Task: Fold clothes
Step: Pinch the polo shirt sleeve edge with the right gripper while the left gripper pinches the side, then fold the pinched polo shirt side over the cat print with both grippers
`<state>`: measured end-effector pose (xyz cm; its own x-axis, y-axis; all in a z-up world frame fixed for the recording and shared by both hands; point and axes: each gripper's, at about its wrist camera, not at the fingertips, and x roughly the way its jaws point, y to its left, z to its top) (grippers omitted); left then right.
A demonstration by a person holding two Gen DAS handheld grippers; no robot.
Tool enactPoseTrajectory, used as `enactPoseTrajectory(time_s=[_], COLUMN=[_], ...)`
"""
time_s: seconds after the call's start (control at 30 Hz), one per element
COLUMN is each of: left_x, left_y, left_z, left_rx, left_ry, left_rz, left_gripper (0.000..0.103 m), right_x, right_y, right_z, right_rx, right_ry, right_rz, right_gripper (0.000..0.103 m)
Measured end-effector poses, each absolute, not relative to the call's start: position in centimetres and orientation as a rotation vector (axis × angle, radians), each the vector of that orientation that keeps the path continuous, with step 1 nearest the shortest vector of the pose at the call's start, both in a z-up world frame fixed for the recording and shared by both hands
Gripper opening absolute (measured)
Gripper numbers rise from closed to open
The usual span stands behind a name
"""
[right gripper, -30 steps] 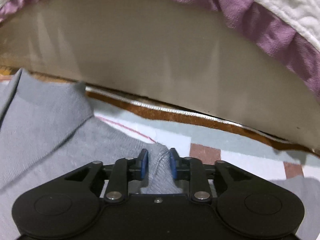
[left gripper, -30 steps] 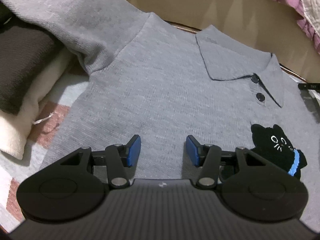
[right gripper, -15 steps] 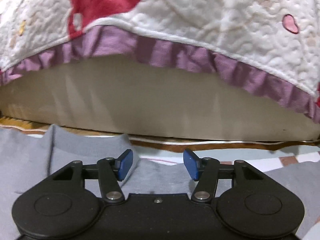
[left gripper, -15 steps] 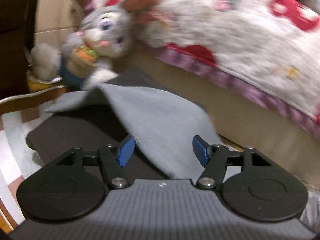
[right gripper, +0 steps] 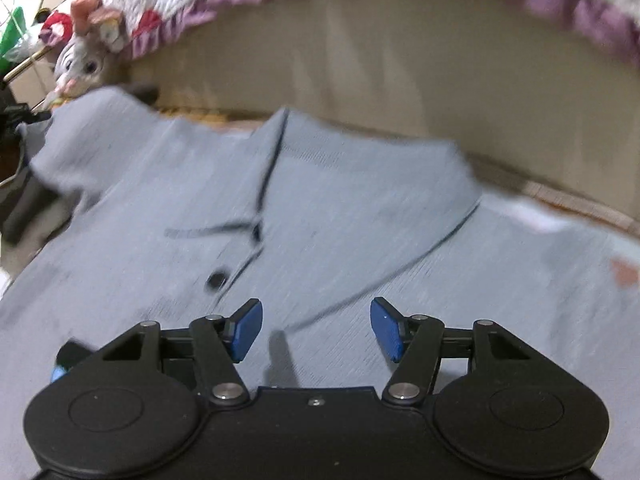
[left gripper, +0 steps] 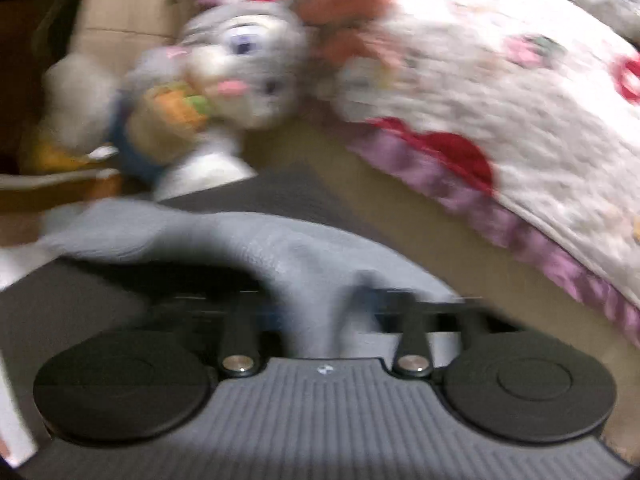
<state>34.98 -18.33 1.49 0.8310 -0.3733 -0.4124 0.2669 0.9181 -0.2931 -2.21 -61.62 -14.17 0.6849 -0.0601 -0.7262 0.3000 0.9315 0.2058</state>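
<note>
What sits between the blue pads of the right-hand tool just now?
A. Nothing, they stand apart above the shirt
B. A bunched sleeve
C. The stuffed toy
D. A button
A: the right gripper has its jaws wide and opening, its blue pads clear of the grey shirt below.

Grey polo shirt [right gripper: 320, 208] with dark buttons, white quilt [left gripper: 500, 92] with red patches and purple frill, blue-padded jaws.

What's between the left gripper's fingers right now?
A pinched fold of the grey polo shirt sits between the closing left gripper fingers, seen in the blurred left wrist view.
</note>
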Motion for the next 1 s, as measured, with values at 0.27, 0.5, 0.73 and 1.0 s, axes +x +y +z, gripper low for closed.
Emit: enactPoseTrajectory(time_s=[0.27,0.5,0.73,1.0], left_x=[24.5,17.9,16.6,18.4], left_y=[-28.0,-33.6,-28.1,-24.1], left_z=[3.5,-6.3,-6.2,-8.2], left_rx=[-0.110,-0.037,-0.153,-0.186], left_ry=[0.341,0.761,0.870,0.843], left_rz=[-0.769,-0.770,-0.694,-0.615], left_gripper=[0.008,0.036,0.050,0.032], right_x=[-1.7,-1.8,-0.1,11.1], right_y=[-61.3,-60.6,-56.9,-44.7], right_z=[-14.1,-14.5,-12.6,-8.7], right_rx=[0.338,0.349,0.294,-0.035], right_ry=[0.832,0.836,0.760,0.740], right_rz=[-0.176,-0.185,-0.156,0.165], right_gripper=[0.065,0.067,0.066,0.064])
